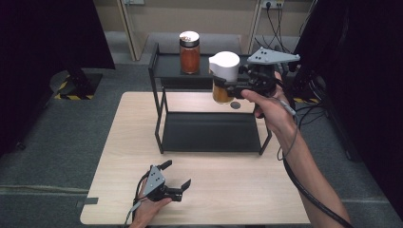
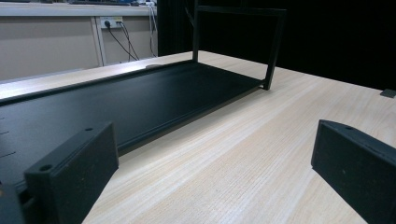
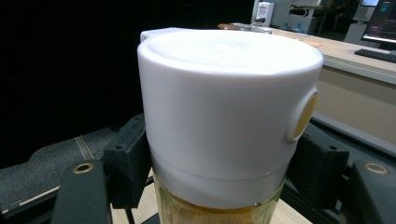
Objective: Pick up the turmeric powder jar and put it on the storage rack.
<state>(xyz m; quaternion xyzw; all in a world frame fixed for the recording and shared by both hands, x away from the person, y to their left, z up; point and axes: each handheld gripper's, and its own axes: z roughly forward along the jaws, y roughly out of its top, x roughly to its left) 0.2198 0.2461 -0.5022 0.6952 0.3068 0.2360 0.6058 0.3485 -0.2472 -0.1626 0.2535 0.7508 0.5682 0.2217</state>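
Clamping the white-capped jar [image 1: 223,78], the right claw [image 1: 227,87] holds it aloft; left claw [image 1: 177,174] gapes wide, empty.

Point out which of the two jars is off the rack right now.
The white-capped jar with amber contents: the right tongs hold it in the air by the rack's top shelf. The other jar, filled with red-brown contents, stands on that shelf.

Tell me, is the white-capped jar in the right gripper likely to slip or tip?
The white-capped jar looks rigid, probably glass, so possibly slippery. The right gripper grips just under the tall cap, so it might tilt. Its amber contents suggest some weight.
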